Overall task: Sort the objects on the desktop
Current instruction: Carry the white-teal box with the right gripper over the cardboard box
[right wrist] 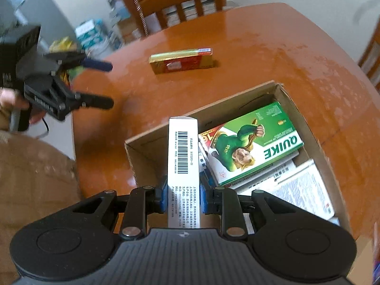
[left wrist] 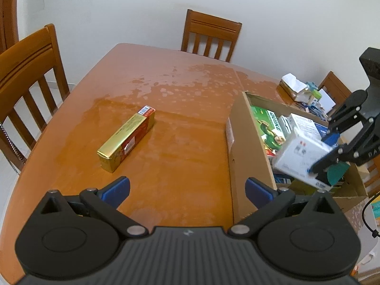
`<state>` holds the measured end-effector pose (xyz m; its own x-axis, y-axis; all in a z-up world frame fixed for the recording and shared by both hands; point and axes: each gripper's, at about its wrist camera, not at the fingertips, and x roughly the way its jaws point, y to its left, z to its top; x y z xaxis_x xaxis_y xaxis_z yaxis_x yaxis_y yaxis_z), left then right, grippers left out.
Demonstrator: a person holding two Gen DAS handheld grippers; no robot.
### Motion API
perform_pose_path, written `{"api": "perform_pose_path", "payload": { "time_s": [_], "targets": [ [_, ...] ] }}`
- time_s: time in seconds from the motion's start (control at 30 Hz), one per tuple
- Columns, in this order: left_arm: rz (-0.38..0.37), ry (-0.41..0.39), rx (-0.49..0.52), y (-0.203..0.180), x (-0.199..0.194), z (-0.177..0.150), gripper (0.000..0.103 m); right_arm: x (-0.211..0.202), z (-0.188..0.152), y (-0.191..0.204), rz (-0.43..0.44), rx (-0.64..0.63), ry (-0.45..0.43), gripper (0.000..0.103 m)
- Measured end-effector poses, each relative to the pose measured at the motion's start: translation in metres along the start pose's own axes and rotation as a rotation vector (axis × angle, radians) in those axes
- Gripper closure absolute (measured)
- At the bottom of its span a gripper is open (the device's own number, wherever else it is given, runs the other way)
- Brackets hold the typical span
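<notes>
Right wrist view has the right gripper [right wrist: 182, 198] pinching a slim white cardboard box with a barcode [right wrist: 182, 161] between its blue pads [right wrist: 162, 196], narrow faces clamped, long side pointing away from the camera. It's hanging over the near-left corner of the open brown cardboard carton [right wrist: 288, 99]. Inside the carton there's already a green "QUIKE" medicine box [right wrist: 254, 144] lying flat on top of some white printed boxes [right wrist: 299, 185].

My guess is the white box either goes in here or was just lifted out, can't call it from one shot. If it's going in: keep it over the free strip along the left wall, lower it clear of the cardboard rim, and don't let go until it's resting on something, otherwise it'll tip onto the green one.

Left wrist view: the left gripper [left wrist: 187, 188] has its fingers spread wide with nothing between them, hovering over the glossy orange-brown wooden table [left wrist: 178, 147]. Ahead of it, well apart from the carton, a long gold-and-red carton-style box [left wrist: 127, 139] lies flat on the table. That one sits outside the carton for now.
</notes>
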<state>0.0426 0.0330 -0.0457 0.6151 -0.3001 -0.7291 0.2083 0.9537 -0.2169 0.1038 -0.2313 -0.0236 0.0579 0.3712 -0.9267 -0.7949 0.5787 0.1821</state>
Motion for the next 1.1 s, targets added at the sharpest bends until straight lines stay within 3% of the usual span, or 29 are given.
{"api": "perform_pose_path", "payload": {
  "time_s": [0.57, 1.1],
  "targets": [
    [0.047, 0.006, -0.049, 0.004, 0.002, -0.008, 0.0, 0.055, 0.007, 0.005, 0.071, -0.123, 0.13, 0.074],
    [0.065, 0.015, -0.055, 0.003, 0.009, -0.004, 0.0, 0.079, 0.008, -0.003, 0.109, -0.134, 0.152, 0.073]
  ]
}}
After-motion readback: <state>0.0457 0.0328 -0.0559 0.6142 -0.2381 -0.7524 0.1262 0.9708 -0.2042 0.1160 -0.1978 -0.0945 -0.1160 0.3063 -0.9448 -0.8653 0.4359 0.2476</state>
